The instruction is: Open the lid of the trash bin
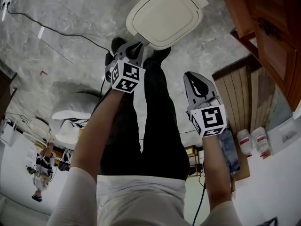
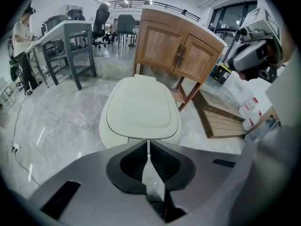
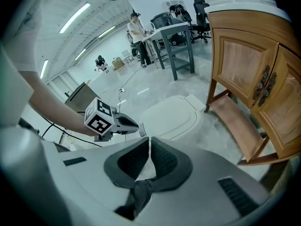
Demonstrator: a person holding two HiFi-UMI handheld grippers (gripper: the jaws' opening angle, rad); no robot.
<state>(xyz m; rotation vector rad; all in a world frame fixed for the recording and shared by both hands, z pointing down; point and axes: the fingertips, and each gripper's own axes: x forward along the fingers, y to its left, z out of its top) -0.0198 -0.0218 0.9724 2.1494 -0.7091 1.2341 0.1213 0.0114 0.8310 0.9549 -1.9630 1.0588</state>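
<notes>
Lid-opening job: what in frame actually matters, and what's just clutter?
Job:
trash bin lid, closed
left gripper, shut, empty, near the lid's front edge
right gripper, shut, empty, farther from the bin

Clutter:
wooden cabinet
slatted wooden board
white jugs
floor cable
grey desk

the left gripper [image 1: 135, 45] and right gripper [image 1: 193, 77] are grey shells with black ribbed jaw pads, each carrying a white cube [image 1: 126, 76] of black square markers. the person wears white short sleeves [image 1: 75, 192], black trousers [image 1: 155, 126] and, seemingly, dark shoes [image 1: 117, 44].
</notes>
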